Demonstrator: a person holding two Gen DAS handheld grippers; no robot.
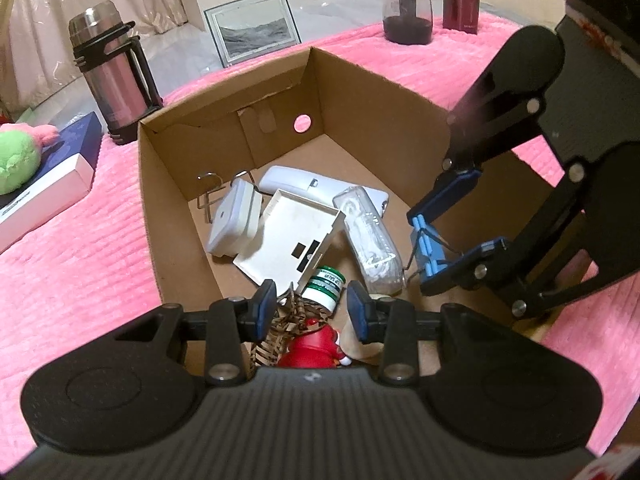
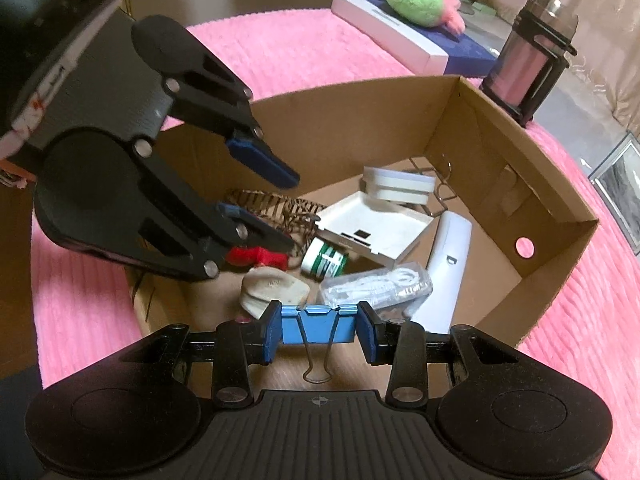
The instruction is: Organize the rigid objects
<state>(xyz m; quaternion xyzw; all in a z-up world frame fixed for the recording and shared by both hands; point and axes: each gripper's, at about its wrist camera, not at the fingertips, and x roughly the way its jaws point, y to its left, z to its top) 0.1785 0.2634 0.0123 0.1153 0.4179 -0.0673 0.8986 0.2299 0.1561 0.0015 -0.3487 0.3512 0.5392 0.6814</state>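
Over the box (image 2: 520, 152), the right gripper (image 2: 318, 326) pinches a blue clip (image 2: 318, 326) between its fingers; the left gripper (image 1: 312, 308) hangs with fingers spread.

- Left wrist view looks down into the box (image 1: 168, 184) from close above its near edge.
- Right wrist view faces the same box (image 2: 516, 160) from the adjacent side, equally close.

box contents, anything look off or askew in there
Mostly a loose jumble. The white tray sits tilted, propped on the green-and-white jar lying on its side. The cardboard box has a torn back flap. Nothing spilled.
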